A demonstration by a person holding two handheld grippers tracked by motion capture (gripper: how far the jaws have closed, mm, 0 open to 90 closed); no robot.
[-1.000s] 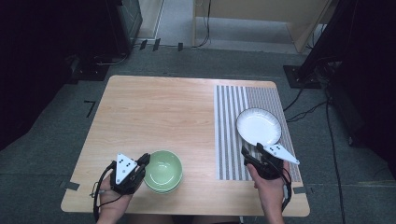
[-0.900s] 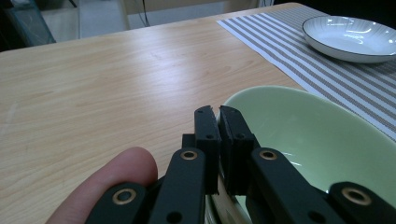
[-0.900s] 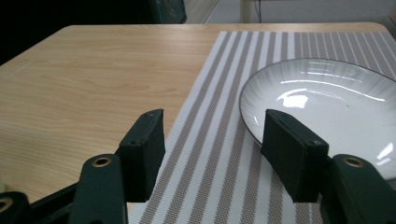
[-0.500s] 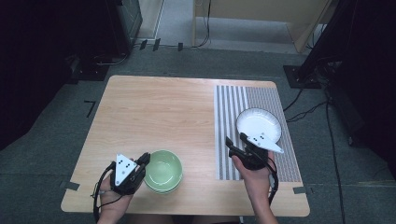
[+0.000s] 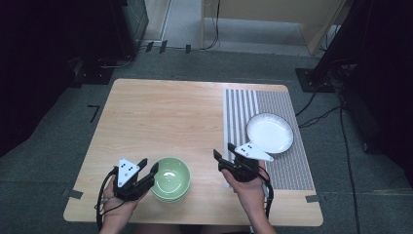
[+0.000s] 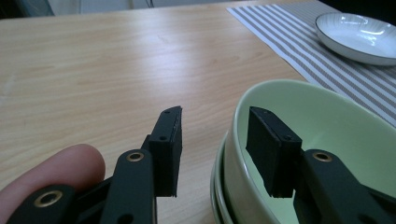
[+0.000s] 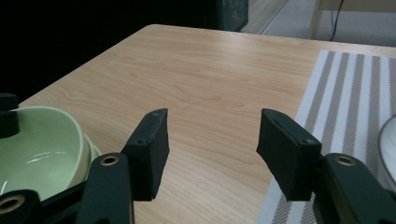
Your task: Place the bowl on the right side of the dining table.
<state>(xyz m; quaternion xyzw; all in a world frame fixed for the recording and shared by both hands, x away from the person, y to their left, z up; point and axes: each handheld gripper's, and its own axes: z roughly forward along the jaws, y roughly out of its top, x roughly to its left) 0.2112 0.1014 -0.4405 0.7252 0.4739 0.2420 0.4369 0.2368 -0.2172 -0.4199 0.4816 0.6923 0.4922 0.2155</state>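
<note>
Green bowl (image 5: pixel 169 178) stack near-left on surface (image 5: pixel 170 117) | my left tool (image 5: pixel 149 171) spread, straddling its rim | my right tool (image 5: pixel 222 153) spread, empty, by striped mat (image 5: pixel 272 136)

Your left tool's (image 6: pixel 215 154) view cuts the green bowl (image 6: pixel 327 140) off at right & bottom edges; bowls stacked under it mostly hidden, count unclear. Right tool's view clips the white plate (image 7: pixel 387 144) at right edge.

bowl (image 5: pixel 170 178): pale green | plate (image 5: pixel 269 133): white | placemat (image 5: pixel 246 112): grey-white stripes | table (image 5: pixel 165 112): light wood
</note>
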